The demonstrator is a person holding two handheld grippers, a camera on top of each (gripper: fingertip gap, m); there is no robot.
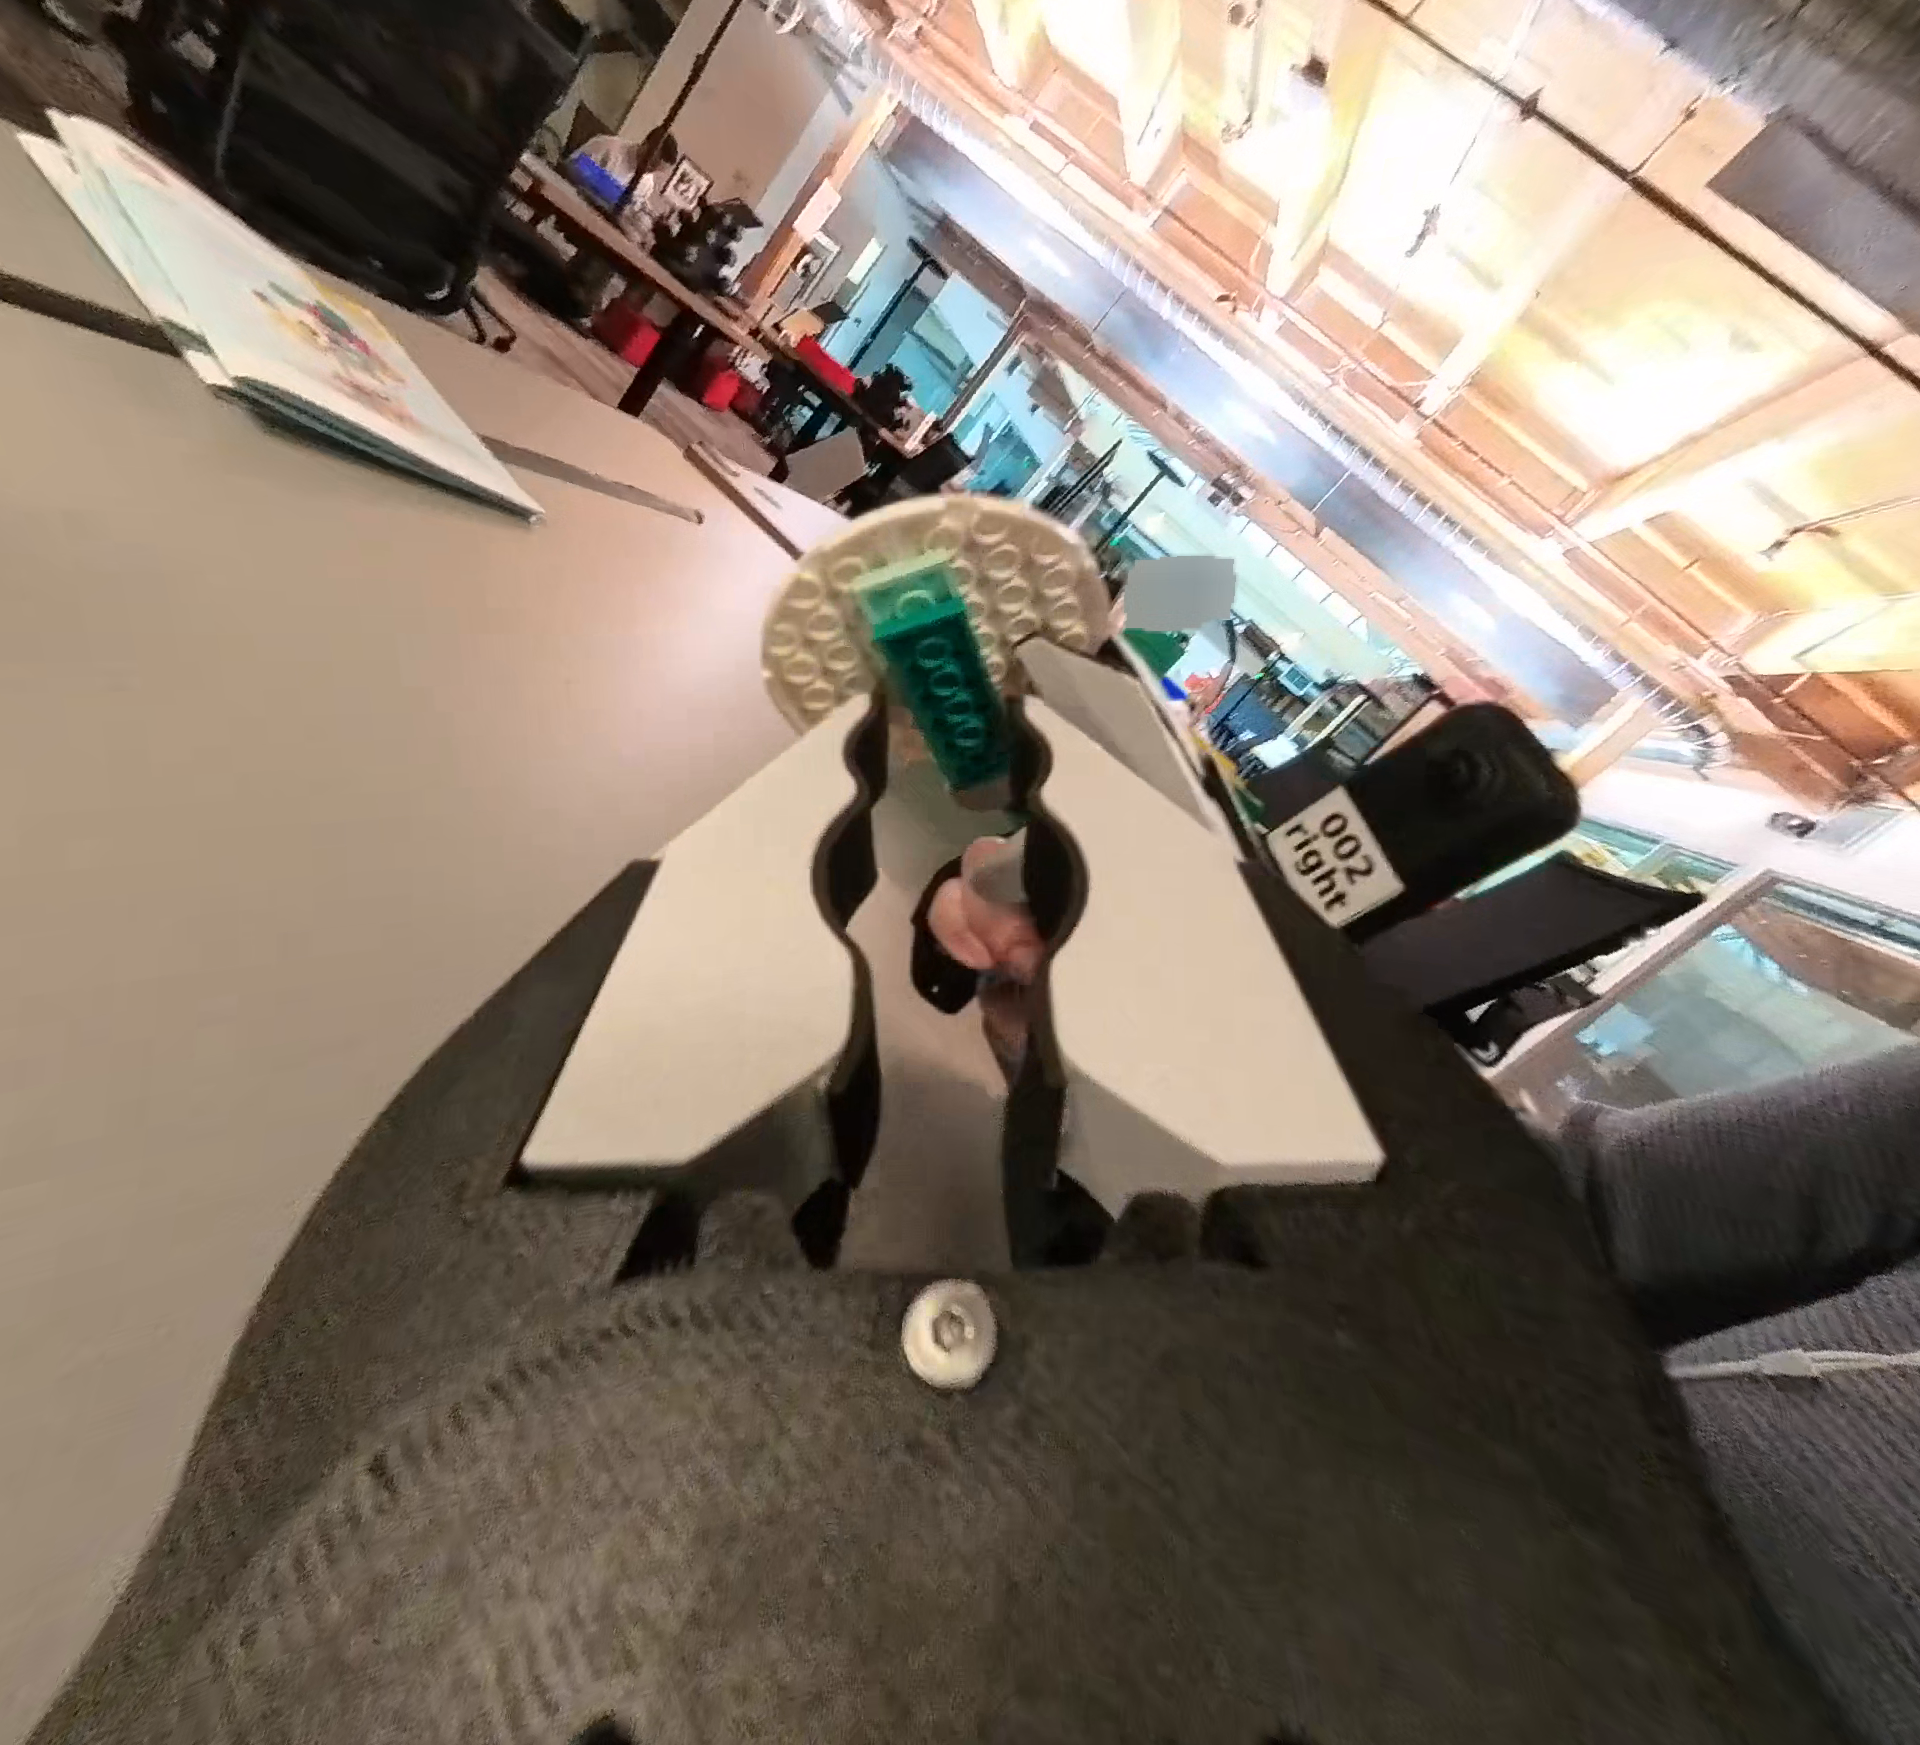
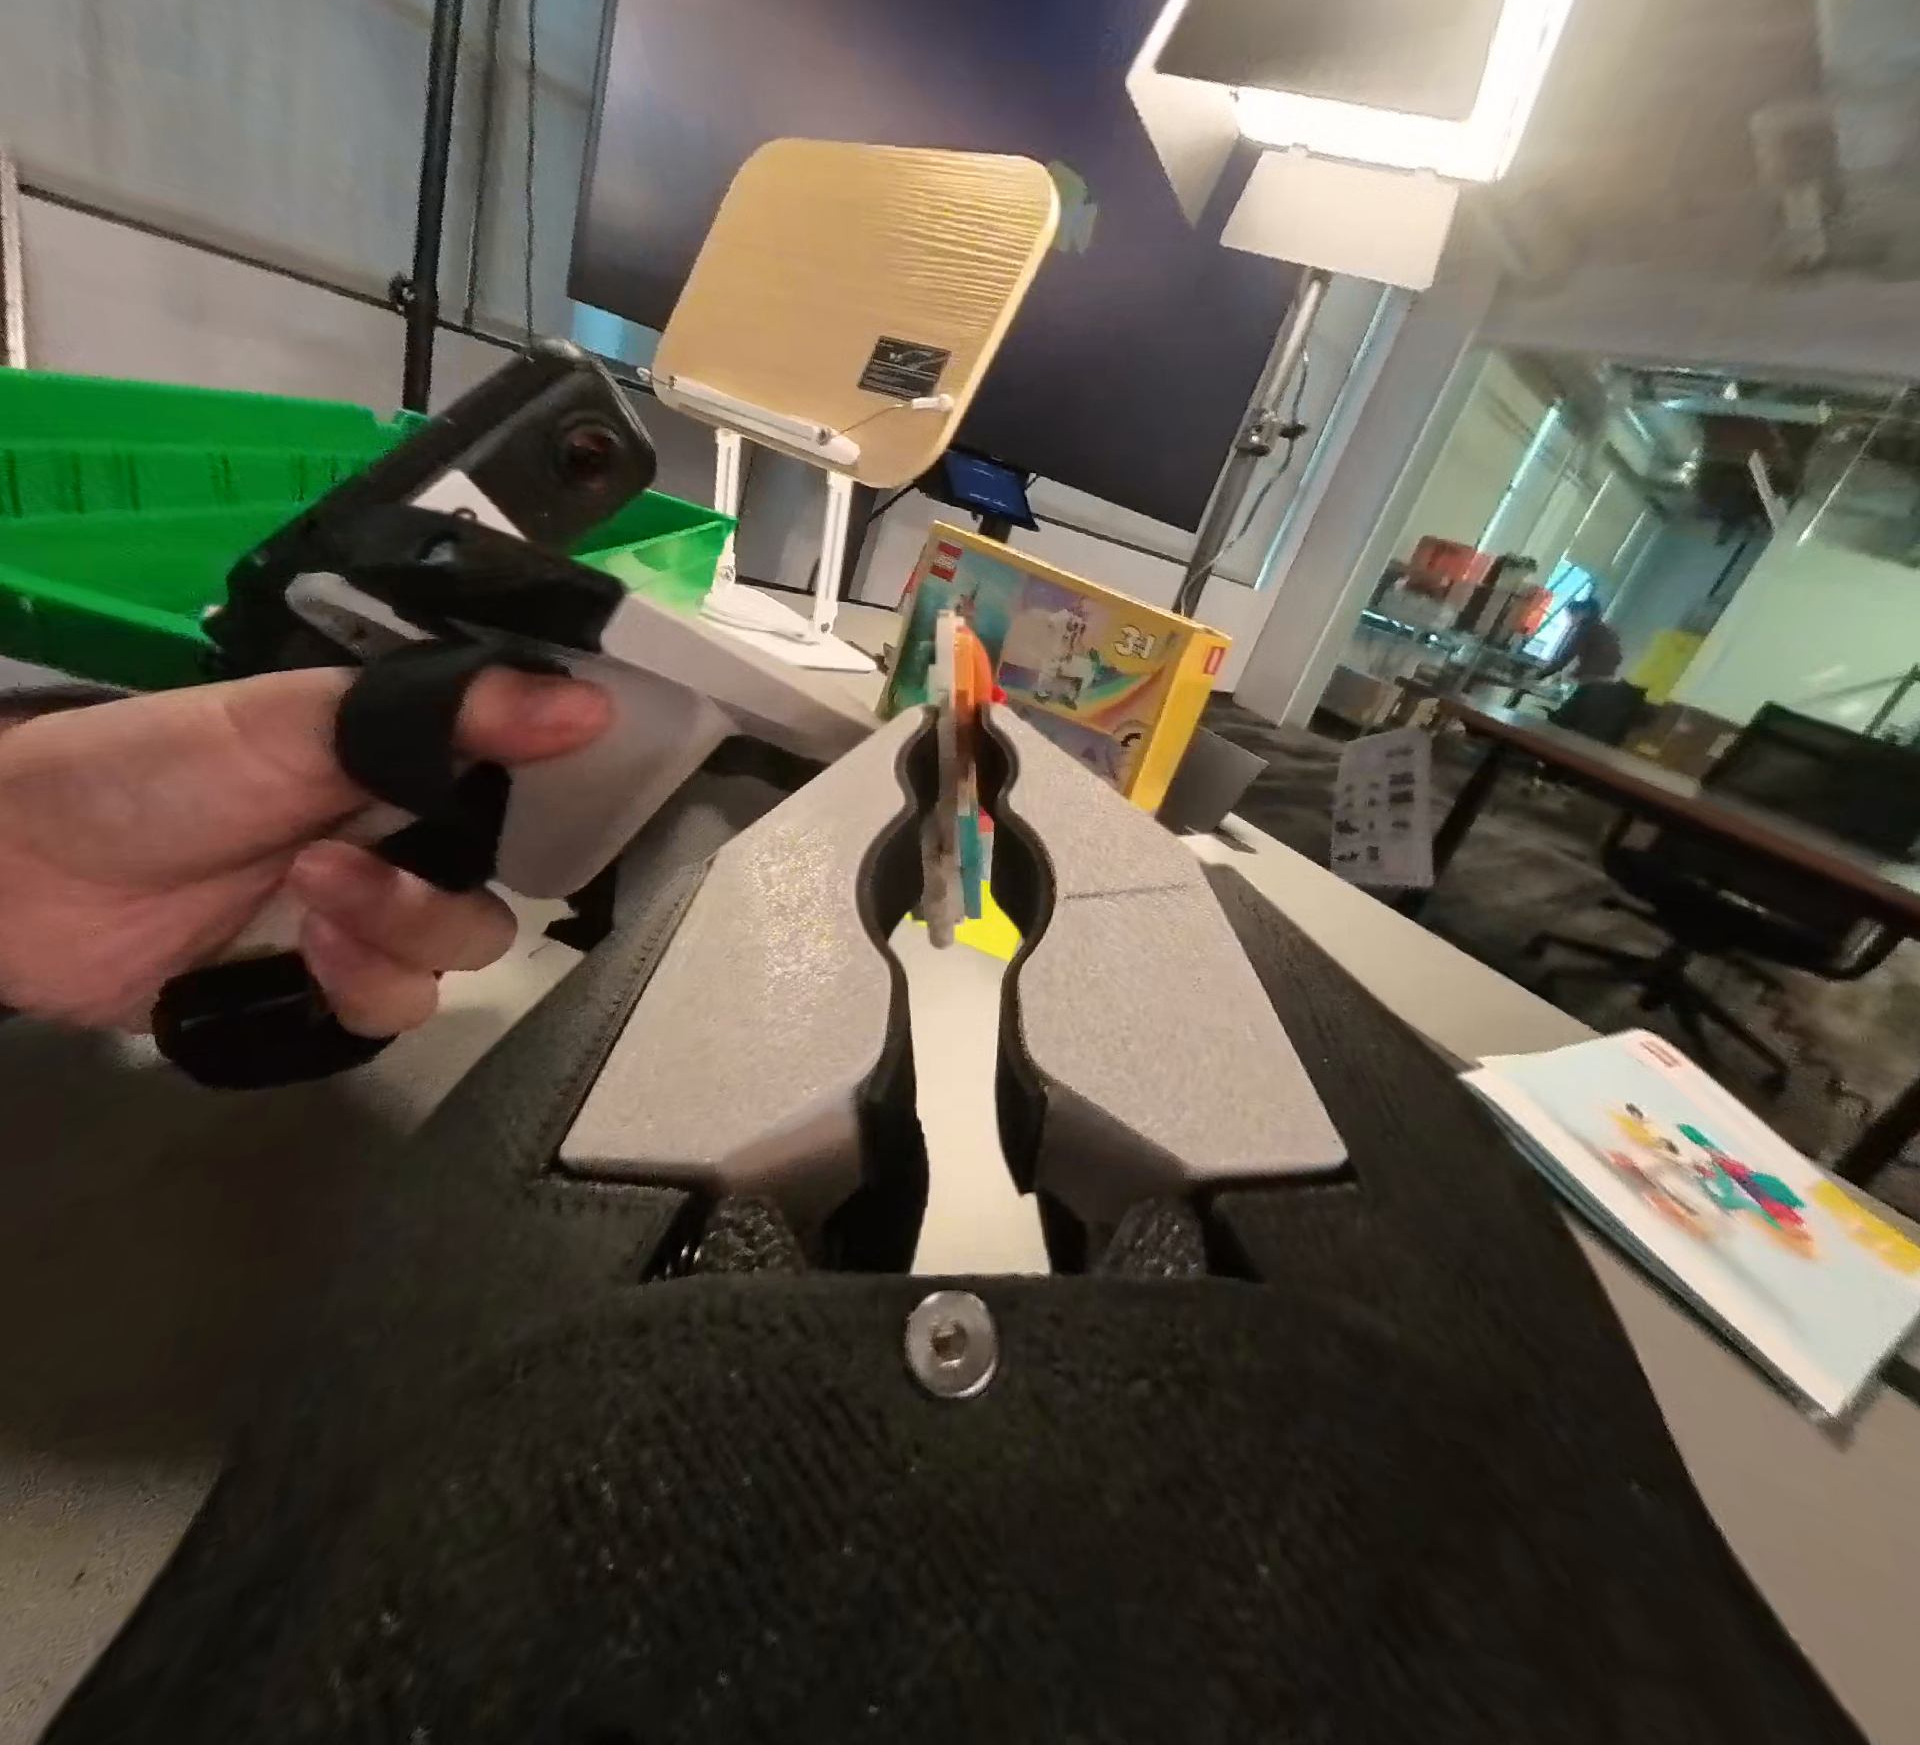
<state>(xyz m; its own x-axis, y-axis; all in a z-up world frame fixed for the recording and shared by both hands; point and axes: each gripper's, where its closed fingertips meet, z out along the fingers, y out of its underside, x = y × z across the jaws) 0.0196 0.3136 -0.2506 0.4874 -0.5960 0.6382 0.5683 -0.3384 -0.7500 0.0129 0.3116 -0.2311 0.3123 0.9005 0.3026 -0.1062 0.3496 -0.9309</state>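
1. Left gripper [image 1: 940,739]: jaws nearly closed on a small brick assembly — a white round studded plate [image 1: 831,625] with a teal brick [image 1: 940,698] fixed across it. The plate projects past the fingertips toward 11 o'clock in the left wrist view.

2. Long axis: the teal brick runs roughly from 11 to 5 o'clock, in line with the fingers, its lower end seated between them.

3. Right gripper [image 2: 951,739]: jaws drawn close together, with a thin assembly edge-on between them — a whitish plate [image 2: 943,822] with an orange piece [image 2: 975,677] at 12 o'clock and a teal part beside it. Whether this grip is firm, I cannot tell.

4. Relation: both grippers appear to meet at the same assembly from opposing sides; the right unit's camera [image 1: 1475,781] sits at 3 o'clock of the left fingertips, close by.

5. A hand [image 2: 239,822] holds the left unit's handle at 9 o'clock in the right wrist view.

6. Surroundings: instruction booklet [image 2: 1704,1207] at 4 o'clock on the grey table [image 2: 1662,1467]; brick-set box [image 2: 1091,667] behind the fingertips; green bin [image 2: 114,511] at 10 o'clock.
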